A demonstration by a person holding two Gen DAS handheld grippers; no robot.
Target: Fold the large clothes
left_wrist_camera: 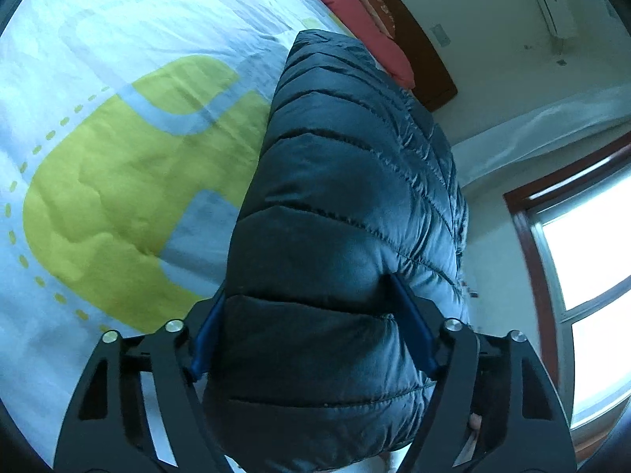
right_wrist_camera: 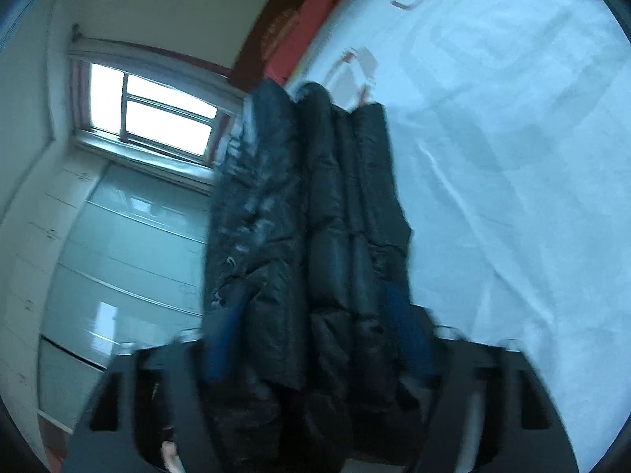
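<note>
Both the left gripper [left_wrist_camera: 311, 315] and right gripper [right_wrist_camera: 315, 339] are clamped on the folded black puffer jacket [left_wrist_camera: 347, 181], lifted over the bed [left_wrist_camera: 118, 181]; keep both grips level, lower evenly so layers stay stacked.

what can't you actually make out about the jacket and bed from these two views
- Left wrist view: the puffer jacket fills the left gripper, hiding its far side and the bed behind it; the bottom edge crops its lower end.
- Right wrist view: motion blur smears the jacket's layers in the right gripper, so their count is unclear.
</note>
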